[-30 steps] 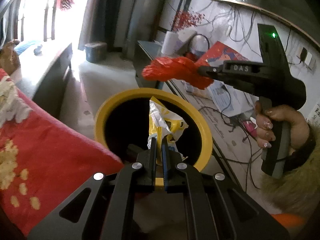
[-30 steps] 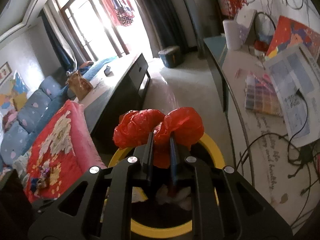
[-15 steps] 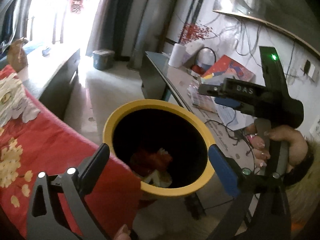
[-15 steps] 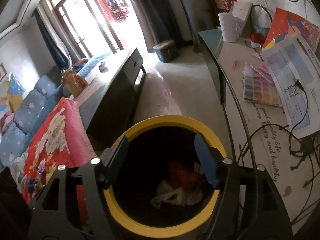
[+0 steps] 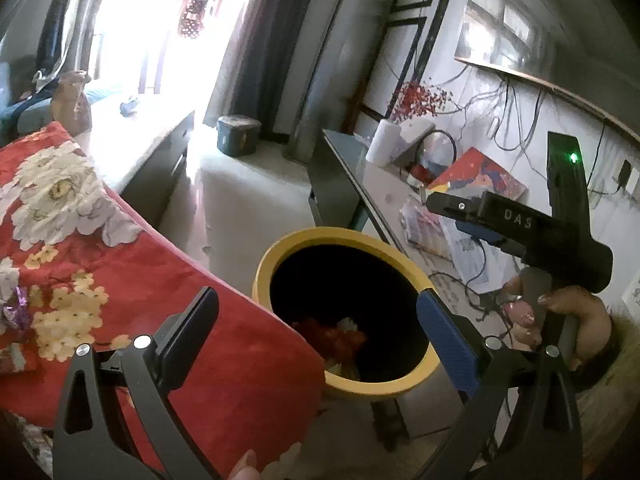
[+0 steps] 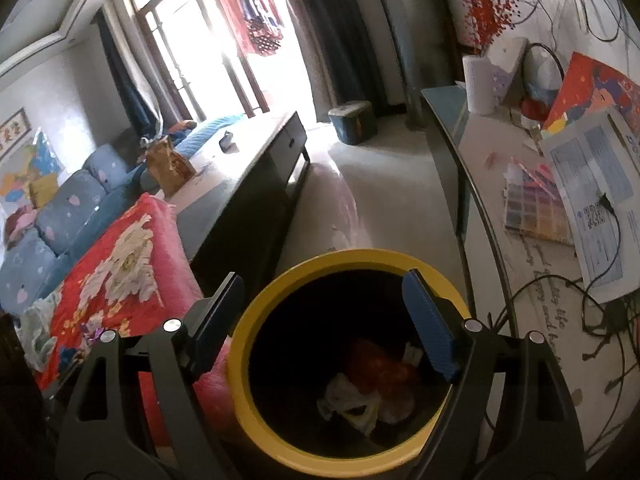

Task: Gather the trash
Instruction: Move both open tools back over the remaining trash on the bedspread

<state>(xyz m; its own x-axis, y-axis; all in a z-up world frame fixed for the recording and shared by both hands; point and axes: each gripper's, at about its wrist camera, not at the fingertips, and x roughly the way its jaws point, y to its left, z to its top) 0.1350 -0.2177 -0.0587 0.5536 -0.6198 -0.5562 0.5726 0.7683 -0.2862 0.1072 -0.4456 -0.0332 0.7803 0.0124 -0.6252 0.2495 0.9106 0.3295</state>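
The yellow-rimmed black bin [image 5: 340, 234] [image 6: 360, 256] stands between the bed and the desk. At its bottom lie a crumpled red plastic bag [image 5: 336, 336] [image 6: 380, 364] and a white-and-yellow wrapper [image 6: 348, 400]. My left gripper [image 5: 316, 308] hangs over the bin's near edge, open wide, with nothing between its fingers. My right gripper [image 6: 324, 284] is right above the bin mouth with its jaws opening and nothing between them. The left wrist view also shows the right gripper [image 5: 452, 216] from the side, held by a hand [image 5: 560, 320].
A red floral blanket [image 5: 120, 280] [image 6: 112, 264] butts against the bin's left side, with a scrap of purple foil [image 5: 16, 312] on it. On the right a glass desk [image 6: 480, 184] carries papers and cables. A dark low cabinet [image 6: 260, 184] stands behind.
Both grippers have opened. The wrapper dropped from the left one and the red bag from the right one into the bin. The left gripper has drawn back and up.
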